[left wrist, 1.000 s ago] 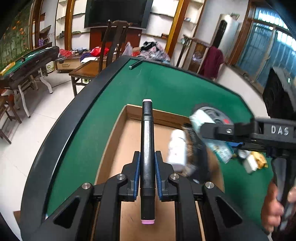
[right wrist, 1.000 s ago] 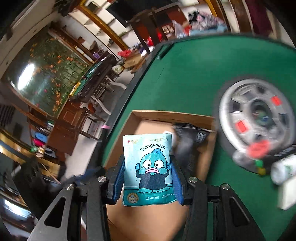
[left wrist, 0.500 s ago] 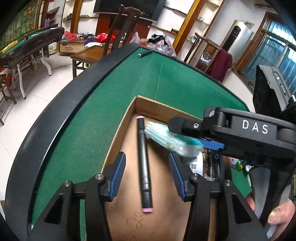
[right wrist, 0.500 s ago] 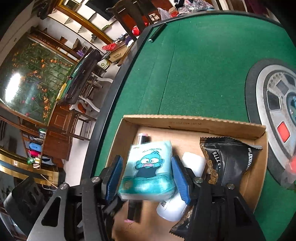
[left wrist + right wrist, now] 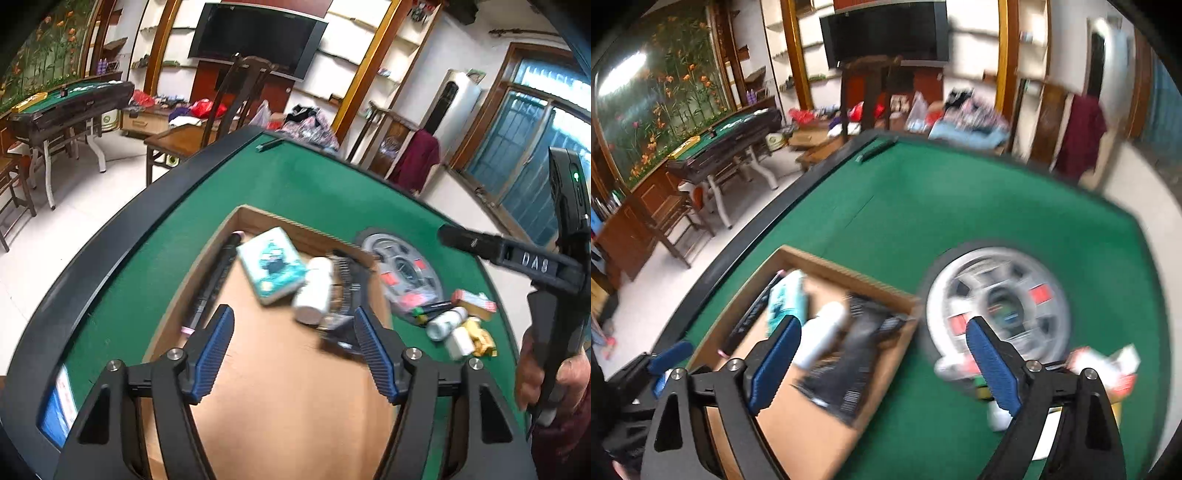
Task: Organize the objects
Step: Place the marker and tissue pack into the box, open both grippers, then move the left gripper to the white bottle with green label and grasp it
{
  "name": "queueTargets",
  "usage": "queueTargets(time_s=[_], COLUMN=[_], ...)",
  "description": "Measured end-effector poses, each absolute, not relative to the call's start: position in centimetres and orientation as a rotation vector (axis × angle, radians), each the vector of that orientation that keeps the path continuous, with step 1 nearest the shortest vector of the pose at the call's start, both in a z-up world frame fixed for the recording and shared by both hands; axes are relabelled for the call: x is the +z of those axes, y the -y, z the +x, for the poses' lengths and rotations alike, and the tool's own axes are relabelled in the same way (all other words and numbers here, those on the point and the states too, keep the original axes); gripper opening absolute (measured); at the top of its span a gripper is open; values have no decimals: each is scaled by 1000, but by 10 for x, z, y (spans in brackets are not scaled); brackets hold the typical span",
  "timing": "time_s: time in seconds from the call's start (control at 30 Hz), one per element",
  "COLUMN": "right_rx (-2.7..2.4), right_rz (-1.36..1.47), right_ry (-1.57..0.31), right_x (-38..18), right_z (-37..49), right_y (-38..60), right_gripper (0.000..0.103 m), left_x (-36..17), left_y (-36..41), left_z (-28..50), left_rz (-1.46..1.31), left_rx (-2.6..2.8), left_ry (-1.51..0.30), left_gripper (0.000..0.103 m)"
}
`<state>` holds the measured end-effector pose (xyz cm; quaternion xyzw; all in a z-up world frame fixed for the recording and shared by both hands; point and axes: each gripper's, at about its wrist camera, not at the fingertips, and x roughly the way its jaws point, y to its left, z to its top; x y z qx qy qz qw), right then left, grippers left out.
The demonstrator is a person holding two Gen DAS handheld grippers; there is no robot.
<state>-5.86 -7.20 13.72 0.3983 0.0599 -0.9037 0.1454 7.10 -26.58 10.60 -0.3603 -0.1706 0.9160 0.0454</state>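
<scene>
The green felt table (image 5: pixel 325 192) fills both views, edged by a black rim. On it lies your open cardboard box (image 5: pixel 280 387), near the table's left edge in the left wrist view. Just beyond the box's right wall sits the round silver centre panel (image 5: pixel 1001 302) with red buttons, set into the felt.

Inside the box, against its far end, four items lie side by side. The black snack packet (image 5: pixel 849 362) lies nearest the right wall. The teal tissue pack (image 5: pixel 273 269) lies flat left of centre, touching the white bottle (image 5: pixel 314 291), which lies on its side between pack and packet. The black marker (image 5: pixel 214 284) lies along the left wall, pink-capped at both ends.

On the felt right of the box, near the centre panel, a small loose pile (image 5: pixel 458 321) waits: a red-and-white carton, small bottles and a yellow item, too blurred to tell further.

Your left gripper (image 5: pixel 293 350) hovers over the box floor; its jaws have just been opening and nothing is between them. Your right gripper (image 5: pixel 882 365) has likewise just opened wide and holds nothing; its pads straddle the box's right wall from above.
</scene>
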Motion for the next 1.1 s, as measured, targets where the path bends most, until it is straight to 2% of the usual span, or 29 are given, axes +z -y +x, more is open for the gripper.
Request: queueTargets(time_s=[0.1, 0.13, 0.2, 0.33, 0.43, 0.6, 0.67, 0.73, 0.87, 1.0, 1.1], right_rx=[-2750, -2820, -2887, -2865, -2996, -3208, -3196, -3096, -3123, -3021, -3005], right_rz=[963, 836, 648, 995, 908, 580, 815, 989, 968, 1091, 1089], right_ry=[-221, -206, -108, 24, 135, 327, 354, 505, 659, 769, 753], right_x=[165, 173, 173, 132, 124, 132, 121, 99, 72, 53, 55], right_z=[-31, -19, 5, -14, -2, 25, 0, -22, -21, -36, -37], right_y=[37, 21, -10, -60, -103, -165, -185, -216, -251, -268, -267], right_gripper=[97, 103, 103, 103, 103, 103, 103, 103, 103, 103, 103], left_x=[117, 120, 123, 121, 119, 115, 112, 109, 100, 87, 73], left_y=[246, 238, 225, 198, 184, 162, 149, 137, 97, 61, 38], left_z=[79, 83, 85, 89, 91, 88, 81, 77, 61, 39, 21], left_rz=[-1035, -1008, -987, -1010, -1038, -1059, -1084, -1107, -1143, -1177, -1209], left_rx=[2807, 2825, 2863, 2848, 2815, 2753, 2697, 2667, 2634, 2610, 2558], left_ry=[523, 509, 464, 374, 342, 376, 388, 374, 238, 79, 7], left_gripper=[72, 74, 76, 76, 76, 77, 77, 77, 77, 77, 76])
